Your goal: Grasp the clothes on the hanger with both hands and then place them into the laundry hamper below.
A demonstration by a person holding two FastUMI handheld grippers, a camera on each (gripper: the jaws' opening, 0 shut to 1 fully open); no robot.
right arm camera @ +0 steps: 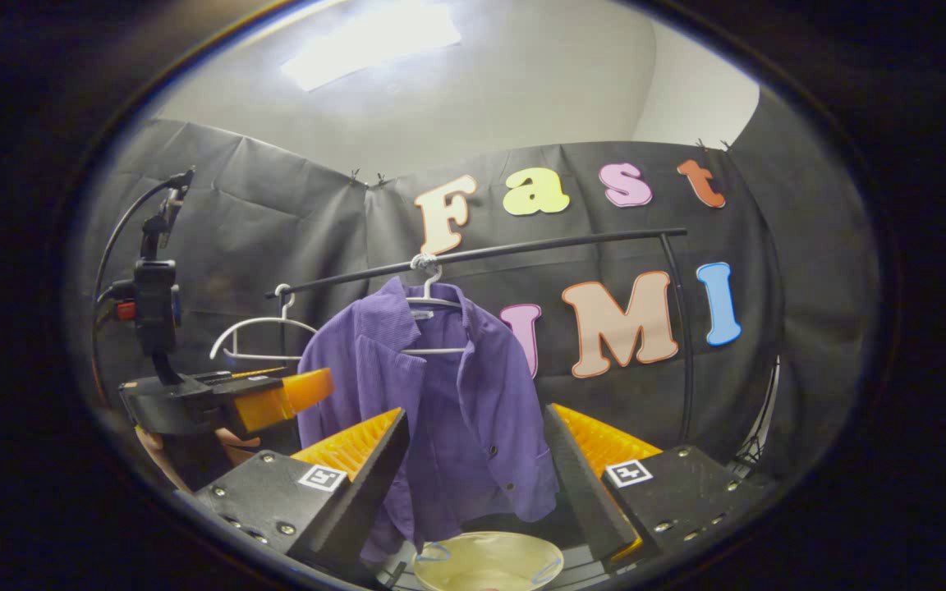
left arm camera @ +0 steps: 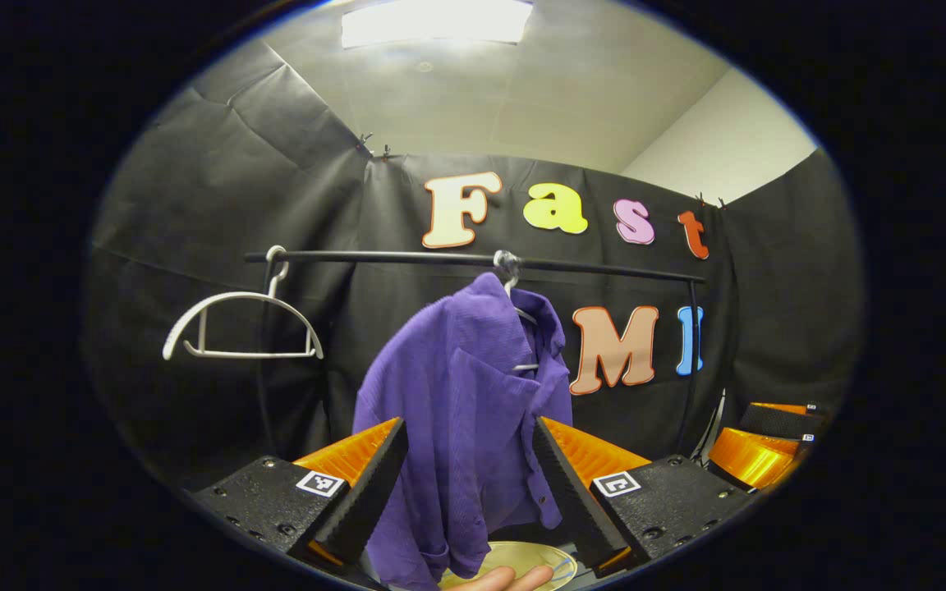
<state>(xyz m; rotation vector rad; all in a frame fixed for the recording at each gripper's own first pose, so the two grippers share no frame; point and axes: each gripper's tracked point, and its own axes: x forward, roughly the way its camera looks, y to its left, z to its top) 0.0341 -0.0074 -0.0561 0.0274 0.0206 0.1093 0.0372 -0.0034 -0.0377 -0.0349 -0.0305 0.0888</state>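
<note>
A purple shirt (left arm camera: 465,394) hangs on a white hanger (left arm camera: 514,304) from a black rail (left arm camera: 407,258). My left gripper (left arm camera: 469,460) is open in front of the shirt, its fingers apart on either side and not touching the cloth. In the right gripper view the same shirt (right arm camera: 440,402) hangs from its hanger (right arm camera: 430,300), and my right gripper (right arm camera: 477,435) stands open before it, holding nothing. Below the shirt sits the pale laundry hamper (right arm camera: 485,562), whose rim (left arm camera: 551,558) shows low in the left gripper view. The left gripper (right arm camera: 276,398) appears off to the left.
An empty white hanger (left arm camera: 239,328) hangs at the rail's left end (right arm camera: 264,336). The rail's upright post (right arm camera: 682,328) stands at the right. A person's fingertips (left arm camera: 498,579) show over the hamper. The right gripper (left arm camera: 760,447) sits low on the right.
</note>
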